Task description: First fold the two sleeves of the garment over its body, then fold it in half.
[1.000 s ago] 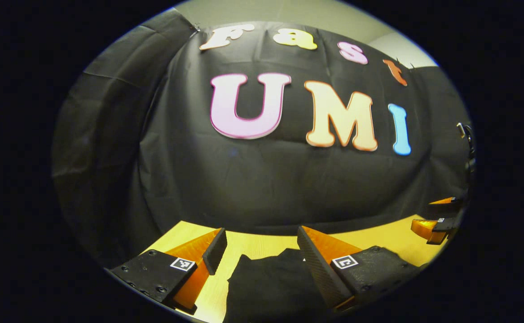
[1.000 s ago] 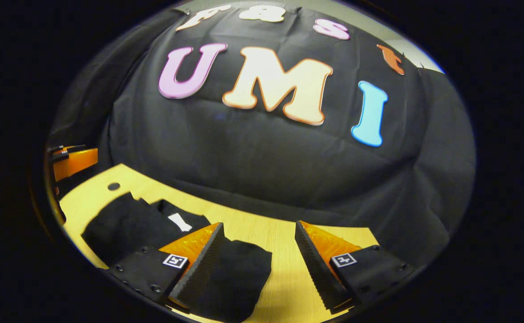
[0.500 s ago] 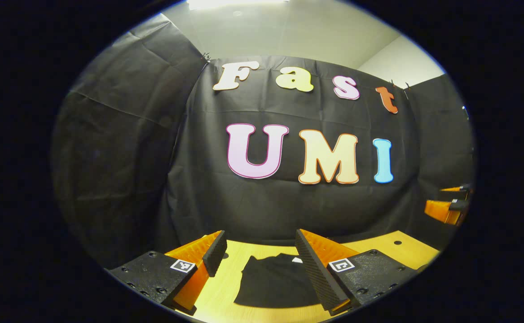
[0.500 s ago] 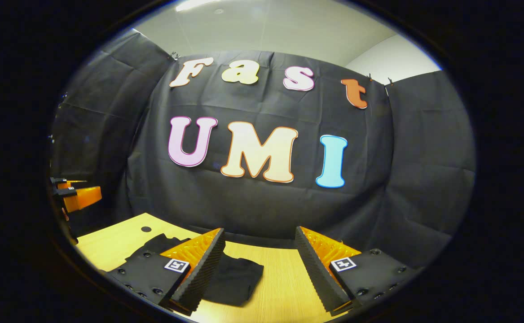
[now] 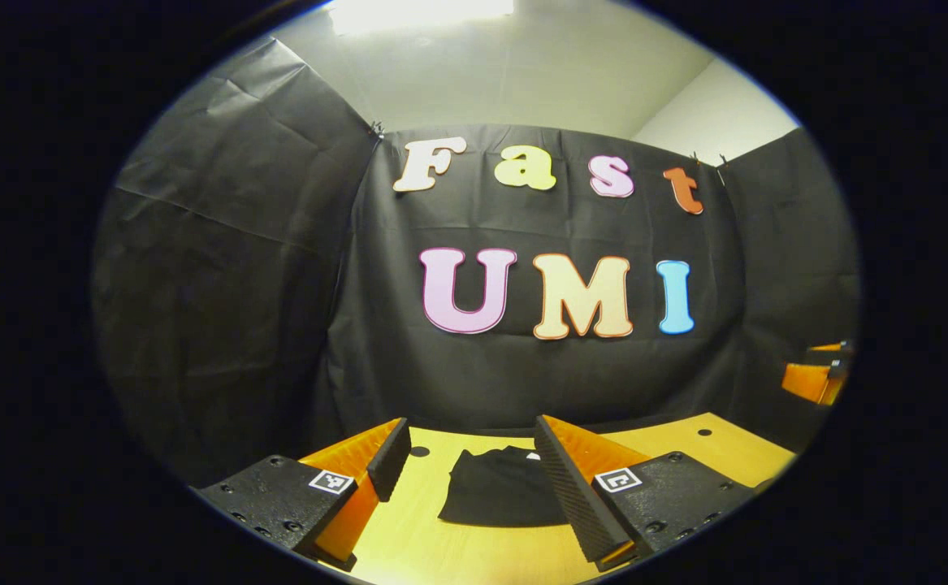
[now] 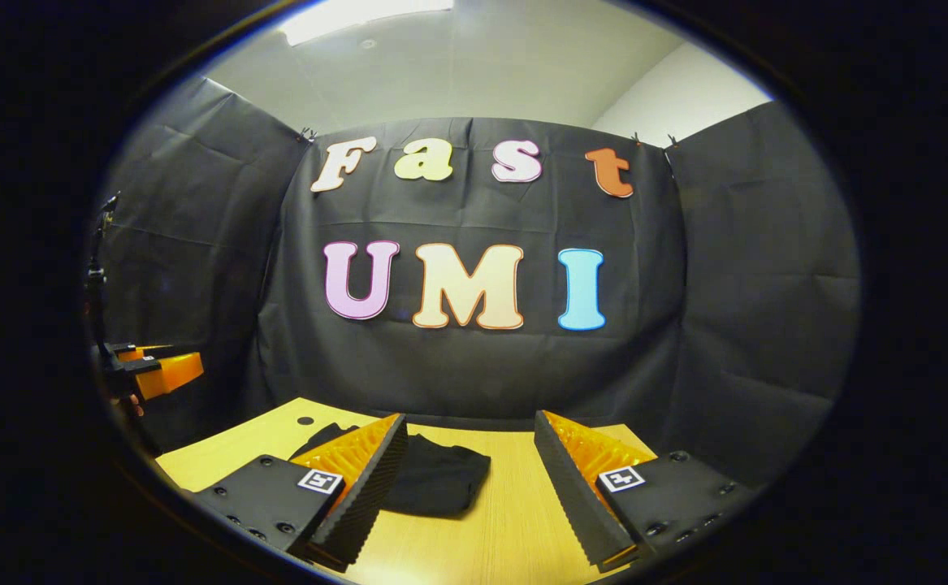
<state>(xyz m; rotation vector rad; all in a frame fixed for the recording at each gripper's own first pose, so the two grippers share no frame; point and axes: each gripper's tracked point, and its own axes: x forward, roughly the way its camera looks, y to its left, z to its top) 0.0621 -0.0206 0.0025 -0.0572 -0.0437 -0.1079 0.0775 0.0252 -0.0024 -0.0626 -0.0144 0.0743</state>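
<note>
The black garment (image 5: 499,497) lies in a small, compact bundle on the wooden table (image 6: 506,520), so the folding looks finished, with the left gripper (image 5: 474,471) and right gripper (image 6: 469,475) both apart, holding nothing.

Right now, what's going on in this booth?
A person holds two grippers above a light wooden table. A black cloth garment lies on it as a compact folded bundle, and nothing grips it. The left gripper and right gripper both hang open, clear of the fabric. The folding looks finished.
</note>
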